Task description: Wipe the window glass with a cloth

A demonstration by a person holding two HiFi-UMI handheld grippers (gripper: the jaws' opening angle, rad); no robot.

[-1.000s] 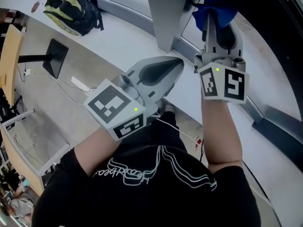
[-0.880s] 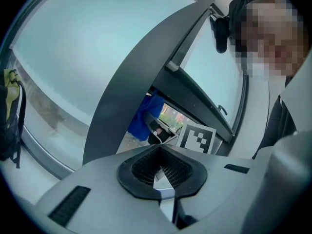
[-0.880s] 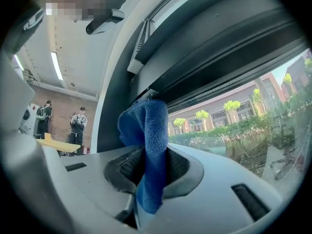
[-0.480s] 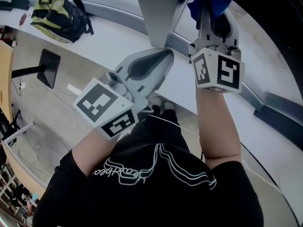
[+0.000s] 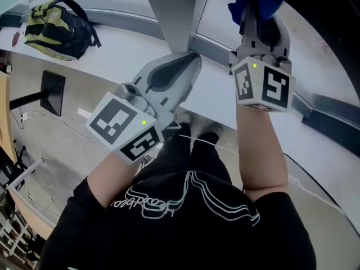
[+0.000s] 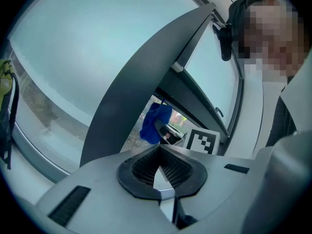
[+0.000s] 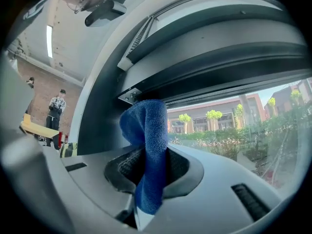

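Note:
A blue cloth [image 7: 146, 145] is pinched in my right gripper [image 7: 148, 172], which is shut on it and raised toward the window glass [image 7: 234, 121]. From the head view the cloth [image 5: 253, 1] bunches at the tip of the right gripper [image 5: 260, 21], close to the glass [image 5: 225, 16] beside the grey window post [image 5: 177, 13]. My left gripper [image 5: 183, 66] is shut and holds nothing; it points at the foot of that post. In the left gripper view its jaws [image 6: 158, 167] meet, with the cloth [image 6: 155, 123] and the right gripper's marker cube [image 6: 202, 141] beyond.
A white sill [image 5: 112, 44] runs under the window with a yellow-green backpack [image 5: 53, 27] lying on it at the left. A dark frame bar [image 7: 214, 67] crosses above the cloth. A floor stand [image 5: 50, 89] and cables lie below on the left.
Both grippers have shifted a little; the right gripper with the cloth has stayed up at the glass near the post. The backpack has slid left in view as the head turned.

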